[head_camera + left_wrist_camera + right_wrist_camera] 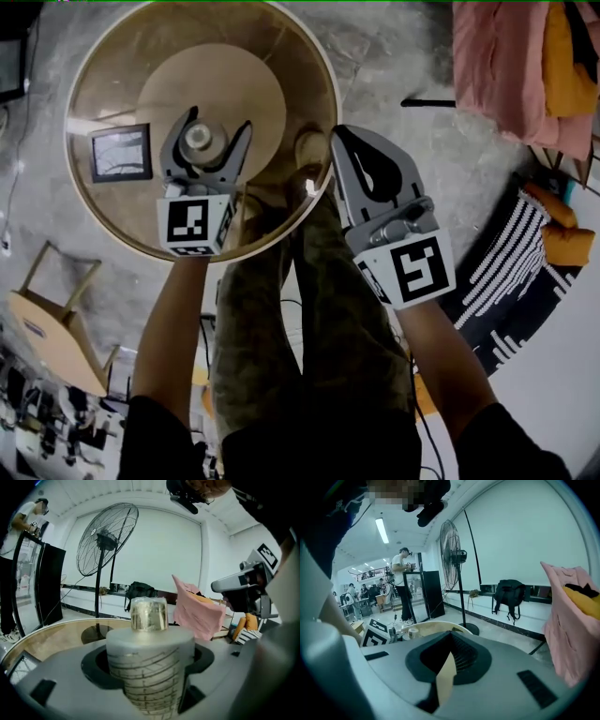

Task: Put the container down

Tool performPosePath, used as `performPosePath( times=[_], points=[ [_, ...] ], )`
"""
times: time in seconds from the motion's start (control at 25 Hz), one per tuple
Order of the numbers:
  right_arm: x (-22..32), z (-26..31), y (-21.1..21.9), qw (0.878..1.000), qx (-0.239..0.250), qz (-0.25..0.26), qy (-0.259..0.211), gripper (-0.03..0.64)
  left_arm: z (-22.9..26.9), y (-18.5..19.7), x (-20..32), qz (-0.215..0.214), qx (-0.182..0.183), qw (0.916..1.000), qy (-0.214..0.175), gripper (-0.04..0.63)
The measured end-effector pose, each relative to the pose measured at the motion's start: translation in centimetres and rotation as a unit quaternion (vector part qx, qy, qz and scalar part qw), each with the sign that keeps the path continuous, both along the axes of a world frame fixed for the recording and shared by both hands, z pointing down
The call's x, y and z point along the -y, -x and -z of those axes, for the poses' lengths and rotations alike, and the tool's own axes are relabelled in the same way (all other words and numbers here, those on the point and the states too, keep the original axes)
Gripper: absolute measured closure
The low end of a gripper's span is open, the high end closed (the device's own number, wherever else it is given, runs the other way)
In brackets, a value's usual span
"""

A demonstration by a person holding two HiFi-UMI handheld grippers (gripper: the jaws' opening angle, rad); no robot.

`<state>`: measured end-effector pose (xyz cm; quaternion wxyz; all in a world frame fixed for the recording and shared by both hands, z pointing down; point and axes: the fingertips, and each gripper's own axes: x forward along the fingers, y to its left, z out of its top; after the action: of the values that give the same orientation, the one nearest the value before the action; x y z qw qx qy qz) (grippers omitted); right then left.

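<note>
Container [198, 138] is clamped in the jaws of my left gripper [220, 120] above the round tabletop [112, 75], not yet set down; my right gripper [339, 133] has its jaws together, empty.

The container's [150, 677] base runs off the lower edge between the left gripper's [219, 122] fingers [56, 677]; its printed lines blur unreadably. Whether it touches the tabletop [103, 84] is hidden beneath that gripper from above.

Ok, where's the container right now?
The container is clamped in the left hand-held gripper, left in the head view, over the round glass table beside a small dark frame.
</note>
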<state>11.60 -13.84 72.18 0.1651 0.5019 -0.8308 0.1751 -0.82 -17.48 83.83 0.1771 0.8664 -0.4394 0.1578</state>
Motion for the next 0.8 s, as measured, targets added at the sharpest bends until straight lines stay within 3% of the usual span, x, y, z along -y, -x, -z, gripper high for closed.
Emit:
performPosePath(
  times=[0.32,0.56,0.8],
  points=[
    [-1.3,-3.5,-0.9,1.000,-0.001,0.004,0.020,0.595,-2.8,-2.2,0.8,-0.013,0.023,0.9994,0.021,0.247],
    [-0.6,-5.4,-2.8,0.999,-0.014,-0.031,0.025,0.595,-3.9,-2.8,0.8,-0.013,0.016,0.9991,0.036,0.247],
    [1.0,-6.9,-1.5,0.999,-0.005,-0.044,0.028,0.595,-5.1,-3.0,0.7,-0.005,0.026,0.9987,0.042,0.247]
  ],
)
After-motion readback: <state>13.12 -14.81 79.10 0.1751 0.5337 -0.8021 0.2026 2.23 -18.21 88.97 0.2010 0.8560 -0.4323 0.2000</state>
